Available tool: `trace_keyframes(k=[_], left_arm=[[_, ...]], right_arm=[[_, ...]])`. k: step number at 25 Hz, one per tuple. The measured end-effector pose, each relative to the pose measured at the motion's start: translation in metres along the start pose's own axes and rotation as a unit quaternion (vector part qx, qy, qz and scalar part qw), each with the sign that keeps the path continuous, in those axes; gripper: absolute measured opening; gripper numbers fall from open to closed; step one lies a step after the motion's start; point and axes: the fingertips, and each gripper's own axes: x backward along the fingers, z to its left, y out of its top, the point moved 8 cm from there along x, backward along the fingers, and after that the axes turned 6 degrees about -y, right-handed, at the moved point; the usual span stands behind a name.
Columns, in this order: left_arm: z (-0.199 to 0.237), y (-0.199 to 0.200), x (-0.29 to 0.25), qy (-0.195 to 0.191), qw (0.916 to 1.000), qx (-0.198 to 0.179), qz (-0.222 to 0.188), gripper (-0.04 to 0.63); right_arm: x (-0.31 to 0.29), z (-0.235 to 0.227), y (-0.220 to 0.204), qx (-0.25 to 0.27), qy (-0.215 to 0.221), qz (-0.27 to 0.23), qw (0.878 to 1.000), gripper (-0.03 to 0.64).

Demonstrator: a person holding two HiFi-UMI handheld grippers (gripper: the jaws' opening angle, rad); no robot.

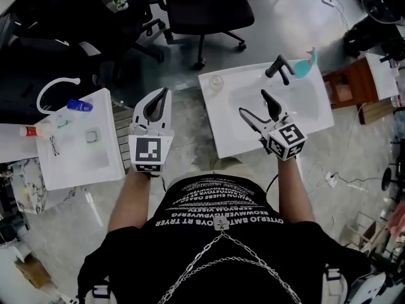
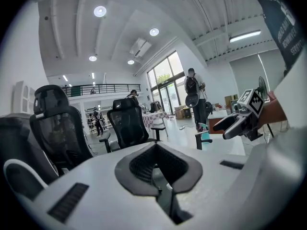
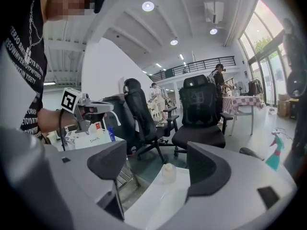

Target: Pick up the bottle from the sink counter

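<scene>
A small clear round bottle point(image 1: 216, 82) stands at the left corner of the white sink counter point(image 1: 224, 135); in the right gripper view this small bottle point(image 3: 168, 171) shows between the jaws, some way ahead. A teal spray bottle point(image 1: 309, 61) stands at the counter's far right by the black faucet point(image 1: 280, 68). My right gripper point(image 1: 254, 104) hovers over the basin, open and empty, jaws wide apart point(image 3: 156, 152). My left gripper point(image 1: 157, 104) hangs left of the counter over the floor, shut on nothing, its pads point(image 2: 144, 169) pressed together.
A second white sink point(image 1: 76, 144) at the left holds a blue bottle point(image 1: 79, 105), a red-capped bottle point(image 1: 31, 131) and a white faucet point(image 1: 54, 84). Black office chairs point(image 1: 202, 8) stand beyond the counters. A wooden box point(image 1: 347, 84) sits right of the counter.
</scene>
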Motion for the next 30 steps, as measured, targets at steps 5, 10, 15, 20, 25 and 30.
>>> trace_keyframes(k=[5, 10, 15, 20, 25, 30], left_arm=[[0.004, -0.006, -0.037, 0.006, 0.9999, 0.009, 0.011, 0.005], [0.006, -0.015, -0.064, 0.012, 0.9997, 0.015, 0.018, 0.005], [0.005, -0.028, -0.081, 0.014, 0.9994, 0.019, 0.027, 0.005], [0.003, -0.041, -0.092, 0.015, 0.9987, 0.022, 0.043, 0.005], [0.009, -0.055, -0.1, 0.024, 0.9982, 0.028, 0.048, 0.005], [0.009, -0.065, -0.104, 0.019, 0.9983, 0.026, 0.049, 0.005]], right_arm=[[-0.042, -0.029, -0.018, -0.006, 0.033, 0.02, 0.999, 0.367], [-0.084, -0.047, -0.043, 0.017, 0.062, 0.046, 0.997, 0.367], [-0.121, -0.049, -0.07, 0.049, 0.083, 0.055, 0.994, 0.367], [-0.163, -0.048, -0.1, 0.048, 0.116, 0.072, 0.989, 0.367], [-0.201, -0.045, -0.126, 0.064, 0.134, 0.093, 0.984, 0.368], [-0.234, -0.05, -0.147, 0.086, 0.14, 0.108, 0.98, 0.371]])
